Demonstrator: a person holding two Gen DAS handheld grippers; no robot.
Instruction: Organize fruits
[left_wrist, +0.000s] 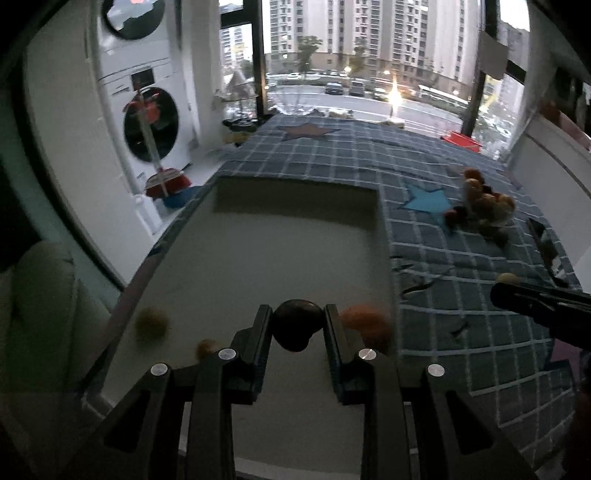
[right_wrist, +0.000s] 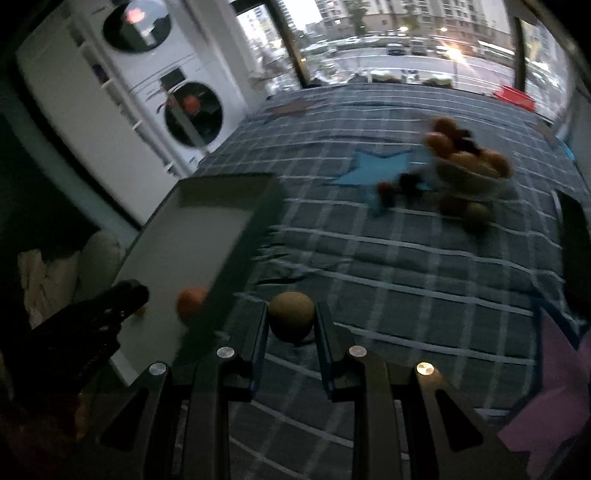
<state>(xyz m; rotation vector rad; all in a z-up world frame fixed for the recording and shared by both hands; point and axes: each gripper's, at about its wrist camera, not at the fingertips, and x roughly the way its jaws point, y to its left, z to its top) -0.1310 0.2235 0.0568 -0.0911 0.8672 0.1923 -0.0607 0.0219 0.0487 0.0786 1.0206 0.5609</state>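
Left wrist view close above the white box (left_wrist: 295, 258), facing the window, right wrist view beside it over the checked cloth (right_wrist: 406, 266), both sharing box, fruit bowl (right_wrist: 469, 173), washers (left_wrist: 147, 122)

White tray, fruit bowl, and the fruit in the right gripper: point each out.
white tray (left_wrist: 280, 258): left wrist view, bare floor.
fruit bowl (right_wrist: 469, 182): right wrist view, white wall.
tan fruit (right_wrist: 291, 315): right wrist view, its middle, between the gripper fingers.

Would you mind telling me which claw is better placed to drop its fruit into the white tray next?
Left, probably. The left claw holds its dark round fruit above the shallow white rectangular tray, while the right claw holds its tan round fruit over the blue checked cloth.
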